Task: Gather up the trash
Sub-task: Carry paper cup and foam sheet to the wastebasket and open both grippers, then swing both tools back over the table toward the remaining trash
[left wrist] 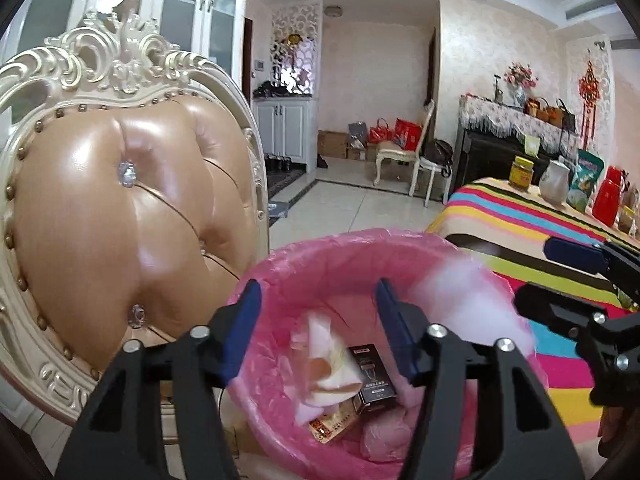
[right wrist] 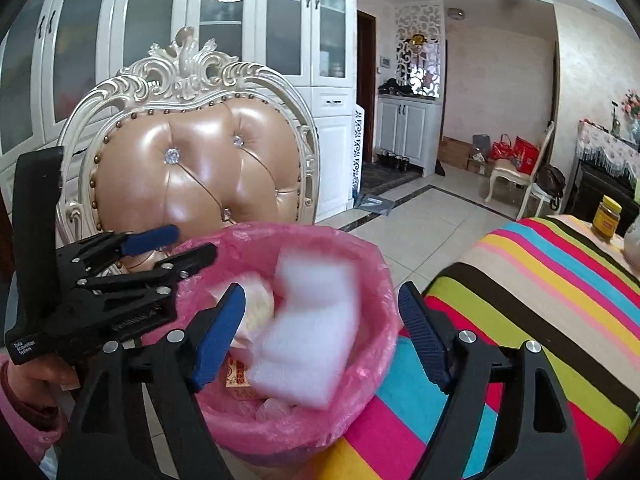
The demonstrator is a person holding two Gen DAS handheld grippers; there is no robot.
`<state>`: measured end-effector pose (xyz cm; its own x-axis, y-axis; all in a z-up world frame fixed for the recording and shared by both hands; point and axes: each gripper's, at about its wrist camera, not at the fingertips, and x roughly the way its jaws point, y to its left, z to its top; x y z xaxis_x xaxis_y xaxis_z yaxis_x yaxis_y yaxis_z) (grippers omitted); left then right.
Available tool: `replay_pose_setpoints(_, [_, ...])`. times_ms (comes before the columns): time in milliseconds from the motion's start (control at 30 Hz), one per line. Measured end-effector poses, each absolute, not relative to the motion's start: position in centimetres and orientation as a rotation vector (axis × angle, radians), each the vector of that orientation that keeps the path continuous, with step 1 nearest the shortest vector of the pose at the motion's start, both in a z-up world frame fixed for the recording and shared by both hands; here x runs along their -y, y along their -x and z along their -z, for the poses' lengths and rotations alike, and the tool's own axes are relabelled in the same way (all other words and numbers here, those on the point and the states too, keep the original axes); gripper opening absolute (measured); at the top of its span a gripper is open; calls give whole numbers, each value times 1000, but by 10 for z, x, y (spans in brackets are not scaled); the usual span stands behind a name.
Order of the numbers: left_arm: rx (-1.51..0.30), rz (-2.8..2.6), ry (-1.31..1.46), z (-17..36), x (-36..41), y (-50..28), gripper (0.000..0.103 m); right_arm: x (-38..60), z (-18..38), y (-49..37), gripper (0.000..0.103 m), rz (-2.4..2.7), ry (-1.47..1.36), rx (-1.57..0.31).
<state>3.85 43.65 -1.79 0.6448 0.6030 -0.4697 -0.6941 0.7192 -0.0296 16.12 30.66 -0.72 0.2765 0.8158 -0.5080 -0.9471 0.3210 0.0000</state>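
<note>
From the left wrist, the left gripper hangs with jaws spread apart over the pink-lined trash bin, where a black box and paper scraps lie. From the right wrist, the right gripper gapes empty; a blurred white foam piece sits inside the bin's mouth, beside the striped tablecloth

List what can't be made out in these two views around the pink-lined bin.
- White foam piece: motion-blurred in both wrist views; its shape and whether it has landed can't be told.
- Bin bottom: left wrist view, hidden by trash, the black box and the left tongs.
- Print on the black box: too small.
- Striped tablecloth: cut off by the right edge in both views.
- Right tongs: open, empty.
</note>
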Motion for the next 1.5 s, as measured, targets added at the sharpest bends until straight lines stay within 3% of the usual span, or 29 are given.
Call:
replay_pose_setpoints(100, [-459, -752, 210, 20, -430, -36, 60, -293, 7, -163, 75, -1200, 327, -464])
replay_pose_setpoints(267, [-436, -771, 219, 17, -408, -29, 87, -257, 4, -162, 75, -1150, 357, -430])
replay_pose_setpoints(367, [-426, -751, 222, 12, -389, -32, 96, -230, 0, -165, 75, -1122, 339, -427])
replay_pose_setpoints(1200, [-538, -272, 45, 10, -140, -198, 98, 42, 16, -245, 78, -658, 244, -485])
replay_pose_setpoints(1500, [-609, -136, 48, 15, -70, -269, 98, 111, 39, -306, 78, -524, 174, -615])
